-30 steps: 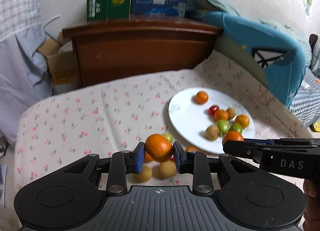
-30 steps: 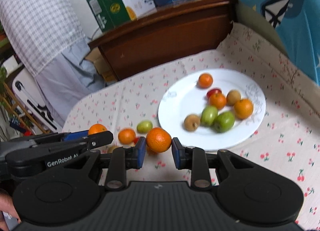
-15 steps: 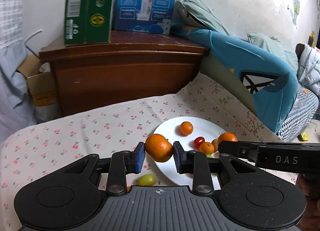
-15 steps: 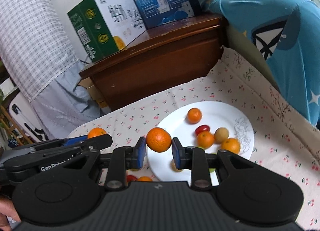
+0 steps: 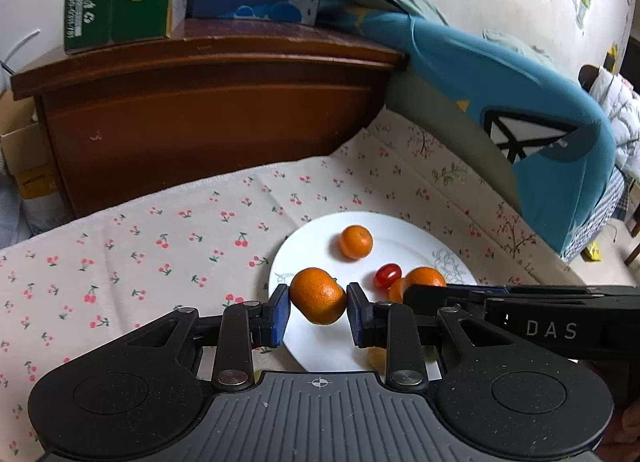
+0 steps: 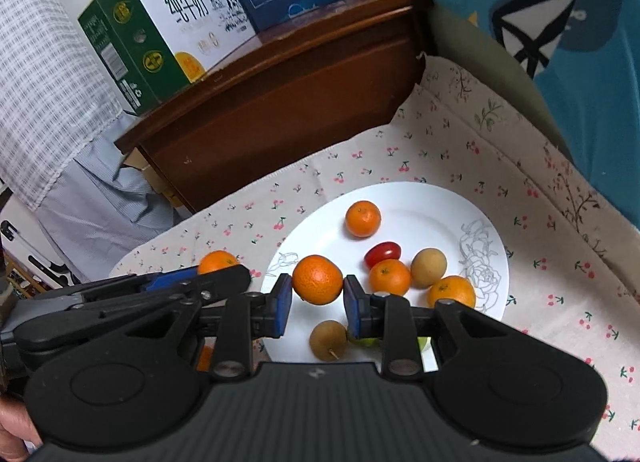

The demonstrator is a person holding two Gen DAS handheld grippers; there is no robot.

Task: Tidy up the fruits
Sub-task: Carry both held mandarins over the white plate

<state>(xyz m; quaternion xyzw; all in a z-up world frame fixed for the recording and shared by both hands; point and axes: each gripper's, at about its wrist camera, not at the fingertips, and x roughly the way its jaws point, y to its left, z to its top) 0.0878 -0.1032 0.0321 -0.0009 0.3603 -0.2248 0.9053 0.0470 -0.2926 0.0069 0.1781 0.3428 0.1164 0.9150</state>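
Carrying two oranges toward the plate (image 6: pixel 476 206) is the step in hand, one fruit in each gripper. Starting at the left, the left gripper (image 5: pixel 318 312) is clamped narrow on an orange (image 5: pixel 318 301) pinched between its blue pads; in the right wrist view that same fruit shows at about nine o'clock of the plate, just outside the rim, above the cherry-print cloth (image 6: pixel 560 262). Next along, the right gripper (image 6: pixel 316 302) is likewise closed on its own orange (image 6: pixel 317 279), hanging over the plate's eight o'clock edge. On the plate itself lie a lone orange (image 6: pixel 363 218) near twelve o'clock, then a red tomato (image 6: pixel 383 254) at the centre, and more oranges and brownish fruits toward four and six o'clock.

As I judge it, the next move calls for lowering each orange onto a bare patch, the ten o'clock area looks free, and opening the jaws only once the fruit rests, so it does not roll into the others or off the rim.
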